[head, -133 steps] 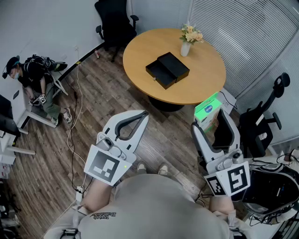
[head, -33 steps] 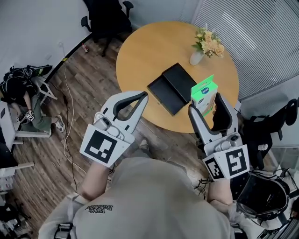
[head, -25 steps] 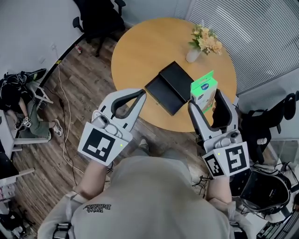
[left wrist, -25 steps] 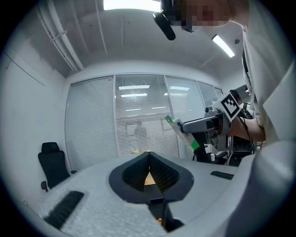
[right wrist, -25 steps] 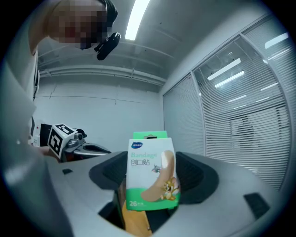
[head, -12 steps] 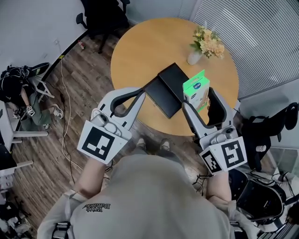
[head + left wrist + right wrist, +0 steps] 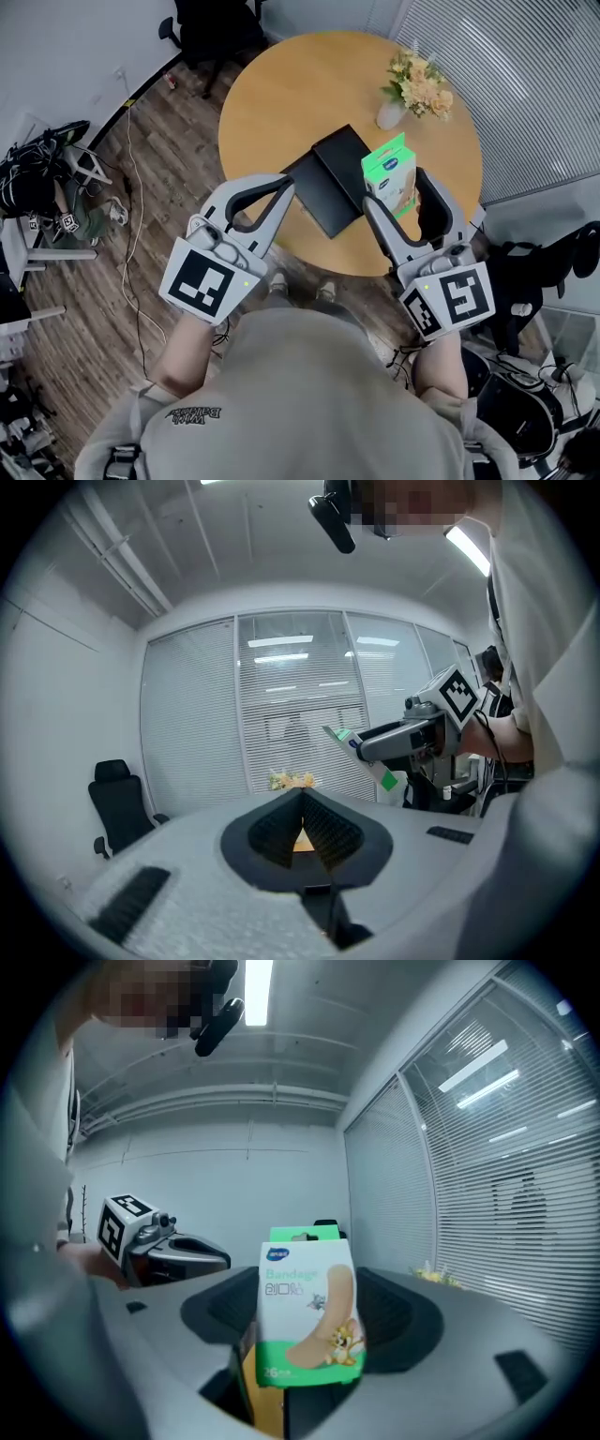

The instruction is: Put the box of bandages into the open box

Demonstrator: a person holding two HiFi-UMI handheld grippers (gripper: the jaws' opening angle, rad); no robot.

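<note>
Clamped in the right gripper (image 7: 396, 189), the box of bandages (image 7: 386, 172) is brought closer, now just right of the open box (image 7: 325, 184); the left gripper (image 7: 283, 187) is kept closed, empty.

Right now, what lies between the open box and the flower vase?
Nothing: the head view shows only bare tabletop between the open box and the flower vase. The right claw holds the bandage box nearer the person.

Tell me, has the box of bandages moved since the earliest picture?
Yes. The box of bandages, then beyond the round table edge, is now over the tabletop beside the open box, in the right hand-held gripper.
</note>
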